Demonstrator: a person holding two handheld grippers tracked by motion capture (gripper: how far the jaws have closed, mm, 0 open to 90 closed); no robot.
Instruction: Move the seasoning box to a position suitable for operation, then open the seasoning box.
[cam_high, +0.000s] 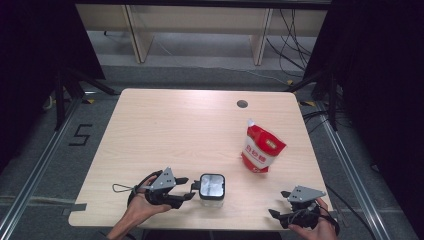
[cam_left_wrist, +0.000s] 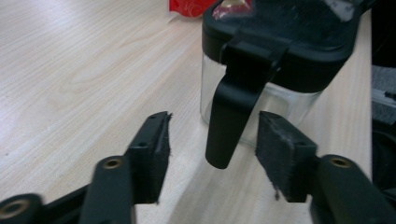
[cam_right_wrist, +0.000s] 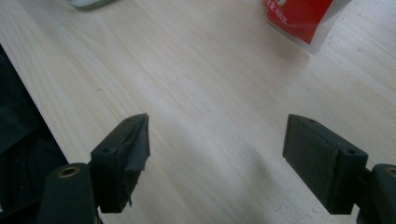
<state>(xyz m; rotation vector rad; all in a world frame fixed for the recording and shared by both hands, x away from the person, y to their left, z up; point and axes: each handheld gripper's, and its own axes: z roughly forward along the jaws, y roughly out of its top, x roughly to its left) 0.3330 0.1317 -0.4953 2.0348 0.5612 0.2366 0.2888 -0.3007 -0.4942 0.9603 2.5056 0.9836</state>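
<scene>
The clear jar (cam_high: 212, 186) with a black lid stands at the table's (cam_high: 165, 130) six o'clock edge, at three o'clock of the left gripper (cam_high: 189, 188). Its black handle (cam_left_wrist: 228, 122) hangs between the released jaws, untouched. The right gripper (cam_high: 281, 204), at five o'clock, gapes over bare wood.

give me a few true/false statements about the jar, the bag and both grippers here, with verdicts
1. The left gripper has the jar's black handle between its open jaws. True; the pads stand clear of it.
2. The jar lies on its side. False; it stands upright.
3. The red and white bag sits farther from the person than the jar. True.
4. The right gripper is shut on the bag. False; its jaws are open over bare table.
</scene>
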